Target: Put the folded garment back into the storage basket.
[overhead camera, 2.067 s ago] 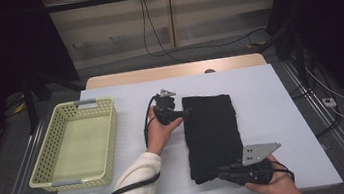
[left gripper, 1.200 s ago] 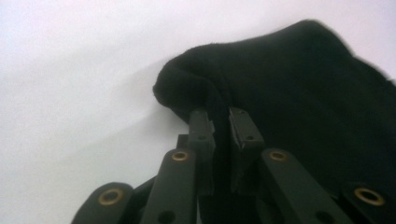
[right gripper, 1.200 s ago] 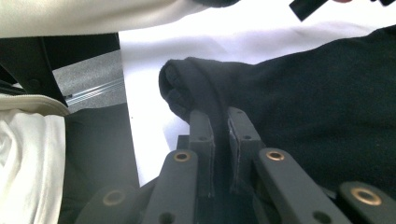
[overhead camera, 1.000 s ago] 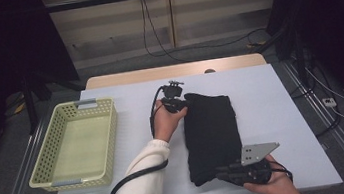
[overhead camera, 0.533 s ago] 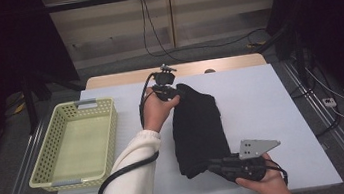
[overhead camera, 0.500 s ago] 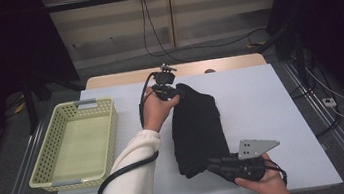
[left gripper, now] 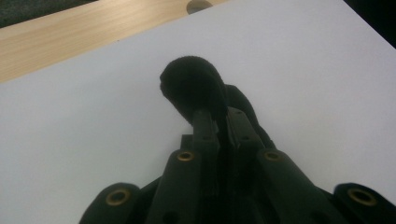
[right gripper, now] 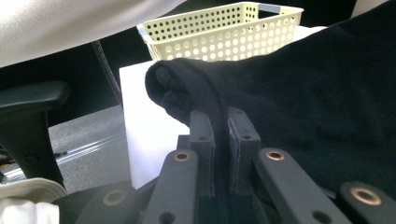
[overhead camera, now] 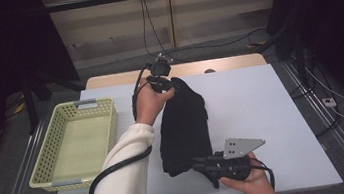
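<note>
A fixed camera looks forward and down from above the near edge of the white worktop (overhead camera: 262, 110), taking in all of it. Two close cameras each ride a tool, looking along its jaws. All three views share the black cloth (overhead camera: 184, 125) and worktop.

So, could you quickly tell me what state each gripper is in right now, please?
Left gripper: shut on the far end of the black cloth.
Right gripper: shut on the near end of the black cloth.
</note>
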Available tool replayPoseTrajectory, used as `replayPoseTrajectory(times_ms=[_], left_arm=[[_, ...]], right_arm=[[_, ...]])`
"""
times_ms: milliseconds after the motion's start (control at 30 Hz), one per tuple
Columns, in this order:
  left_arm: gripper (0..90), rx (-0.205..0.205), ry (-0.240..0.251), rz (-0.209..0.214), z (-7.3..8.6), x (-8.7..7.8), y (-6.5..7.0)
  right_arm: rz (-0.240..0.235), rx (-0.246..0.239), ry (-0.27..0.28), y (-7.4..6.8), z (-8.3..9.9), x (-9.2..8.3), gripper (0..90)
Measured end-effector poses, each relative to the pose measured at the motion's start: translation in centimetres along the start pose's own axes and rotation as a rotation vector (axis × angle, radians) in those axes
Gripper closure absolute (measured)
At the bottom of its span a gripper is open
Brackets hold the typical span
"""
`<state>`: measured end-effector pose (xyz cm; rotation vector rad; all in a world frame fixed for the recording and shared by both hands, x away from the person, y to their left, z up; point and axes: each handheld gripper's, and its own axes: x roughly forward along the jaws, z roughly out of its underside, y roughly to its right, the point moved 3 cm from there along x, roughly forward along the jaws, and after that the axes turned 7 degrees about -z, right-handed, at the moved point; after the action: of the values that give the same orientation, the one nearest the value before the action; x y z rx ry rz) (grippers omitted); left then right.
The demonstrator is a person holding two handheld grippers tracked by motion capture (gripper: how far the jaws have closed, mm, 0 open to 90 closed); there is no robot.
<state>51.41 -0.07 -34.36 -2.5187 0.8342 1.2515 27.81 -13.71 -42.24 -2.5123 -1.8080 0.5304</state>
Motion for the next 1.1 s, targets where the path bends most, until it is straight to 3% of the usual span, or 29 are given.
replayPoseTrajectory(times_ms=[567, 1100], left_arm=[[84.4, -0.015, -0.038, -0.065, -0.8, -2.8, -2.7], [84.4, -0.020, -0.077, -0.078, -1.1, -4.2, -4.1]], right_arm=[[-0.027, -0.013, 0.031, -0.2, -1.5, 2.2, 82.8], [-0.038, -0.024, 0.077, -0.9, -3.0, 3.1, 82.9]])
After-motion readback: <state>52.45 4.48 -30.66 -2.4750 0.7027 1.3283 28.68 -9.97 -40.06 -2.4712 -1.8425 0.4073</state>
